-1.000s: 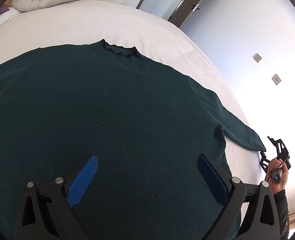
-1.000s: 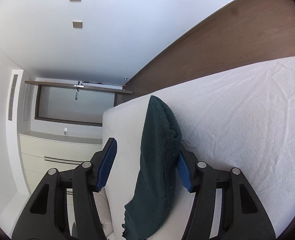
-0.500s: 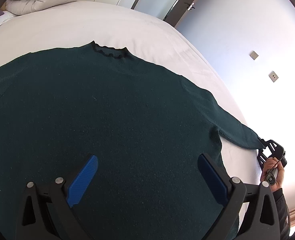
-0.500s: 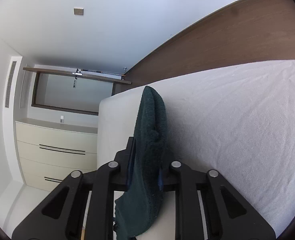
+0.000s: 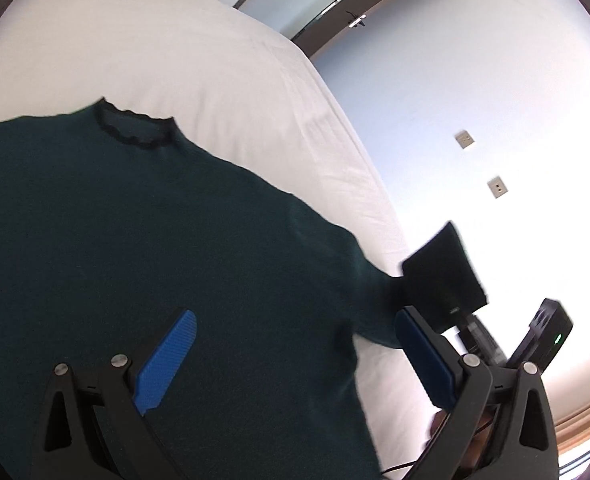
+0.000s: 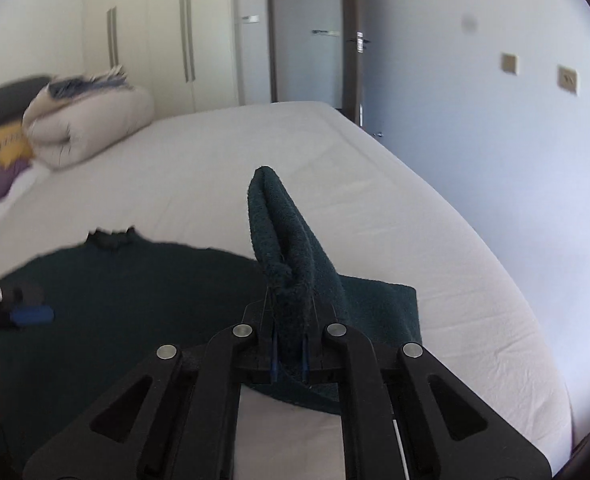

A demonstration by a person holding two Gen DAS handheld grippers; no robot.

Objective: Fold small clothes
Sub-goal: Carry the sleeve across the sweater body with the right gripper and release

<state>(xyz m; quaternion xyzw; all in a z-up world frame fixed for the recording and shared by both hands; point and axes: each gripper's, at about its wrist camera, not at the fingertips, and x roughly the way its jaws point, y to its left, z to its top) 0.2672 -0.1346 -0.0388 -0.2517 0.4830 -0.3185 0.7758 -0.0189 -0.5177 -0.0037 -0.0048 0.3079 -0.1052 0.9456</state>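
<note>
Right tongs (image 6: pixel 289 354) clamped on the sleeve (image 6: pixel 291 248) of the dark green sweater (image 5: pixel 143 248), lifted clear of the bed (image 6: pixel 415 216), probably to fold it inward over the sweater body. Left tongs (image 5: pixel 291 356) wide apart, holding nothing, above the sweater's lower part, ready to pin the cloth.

Daylight fills both views, and in the left wrist view the wall (image 5: pixel 475 128) to the right of the bed (image 5: pixel 199 60) burns out to pure white glare near its lower end, with the dark green sweater (image 5: pixel 155 248) reading almost black against it. Motion blur smears the sweater's raised sleeve (image 5: pixel 443 276) and neckline there, and in the right wrist view the rolled duvet (image 6: pixel 91 124) at the far end of the bed and the left claw (image 6: pixel 31 316) are soft too. Fisheye bending curves the bed's edges and walls, and dark vignetting rings the corners of both pictures.
</note>
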